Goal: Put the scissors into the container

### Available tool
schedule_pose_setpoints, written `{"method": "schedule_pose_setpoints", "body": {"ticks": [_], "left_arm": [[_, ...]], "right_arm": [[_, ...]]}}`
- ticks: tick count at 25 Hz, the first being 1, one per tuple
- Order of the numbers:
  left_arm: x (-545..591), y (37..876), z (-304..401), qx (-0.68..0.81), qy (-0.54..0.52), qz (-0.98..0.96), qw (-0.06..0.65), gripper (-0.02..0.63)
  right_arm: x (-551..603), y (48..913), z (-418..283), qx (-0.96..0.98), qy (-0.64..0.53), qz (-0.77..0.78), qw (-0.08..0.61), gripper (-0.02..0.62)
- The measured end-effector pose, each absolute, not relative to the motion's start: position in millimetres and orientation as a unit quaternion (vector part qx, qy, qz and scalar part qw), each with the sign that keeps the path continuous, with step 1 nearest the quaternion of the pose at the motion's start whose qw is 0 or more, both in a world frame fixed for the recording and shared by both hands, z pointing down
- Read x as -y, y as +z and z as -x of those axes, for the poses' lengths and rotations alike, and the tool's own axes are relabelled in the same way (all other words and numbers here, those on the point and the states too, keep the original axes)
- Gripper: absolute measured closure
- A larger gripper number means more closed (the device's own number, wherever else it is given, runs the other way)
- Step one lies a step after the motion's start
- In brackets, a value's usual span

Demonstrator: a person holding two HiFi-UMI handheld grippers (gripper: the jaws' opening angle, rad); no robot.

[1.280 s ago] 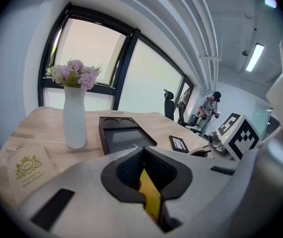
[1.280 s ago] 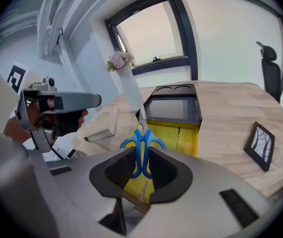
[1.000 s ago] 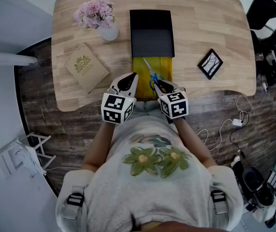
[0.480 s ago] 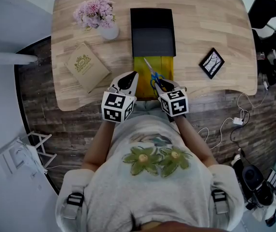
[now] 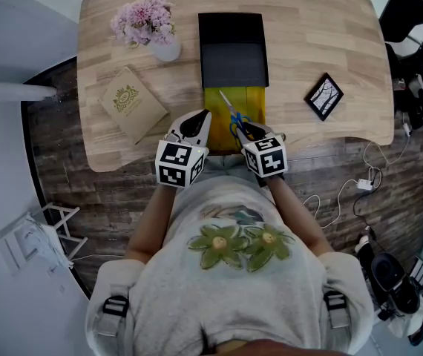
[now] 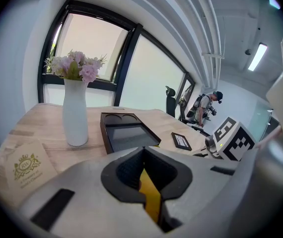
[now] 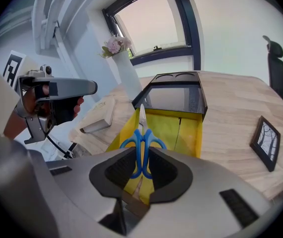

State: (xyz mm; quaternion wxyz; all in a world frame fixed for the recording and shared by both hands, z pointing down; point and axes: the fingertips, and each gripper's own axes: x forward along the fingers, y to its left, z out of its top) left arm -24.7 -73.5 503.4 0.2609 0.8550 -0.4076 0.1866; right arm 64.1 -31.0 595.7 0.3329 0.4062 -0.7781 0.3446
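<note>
Your right gripper [image 7: 142,175] is clamped on the scissors [image 7: 143,135]. Both pads sit against the blue handle loops, so the jaws stand fairly wide. The blades point straight away from the jaws. The scissors are above the yellow tray [image 5: 260,113], tips aimed at the black case [image 5: 232,50]. I can't tell whether the tips touch the tray floor.

Your left gripper [image 6: 146,182], just left of the right one, has its jaws nearly together. They pinch a thin yellow strip, which is the tray's left wall. It points less steeply down than the right gripper.

Directly ahead of both grippers, the yellow tray sticks out of the black case toward you. Its near end is at the table [image 5: 308,35] edge.

- Ahead-left of the left gripper: a tan book [image 5: 132,102] lying flat, near the tray but not touching it.
- Further ahead-left: a white vase [image 5: 167,49] with pink flowers [image 5: 143,19], upright, just beside the case's left side.
- Ahead-right of the right gripper: a small dark picture frame [image 5: 323,97] lying flat, well apart from the tray.
</note>
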Motion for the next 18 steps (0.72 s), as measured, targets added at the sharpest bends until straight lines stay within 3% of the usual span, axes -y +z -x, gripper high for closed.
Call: {"method": "schedule_pose_setpoints", "body": {"ticks": [18], "left_arm": [[74.1, 510.8, 18.5, 0.4, 0.196, -0.855, 0.265, 0.598]], "right_arm": [[34.3, 609.9, -65.9, 0.772, 0.359, -0.396, 0.344, 0.515]]}}
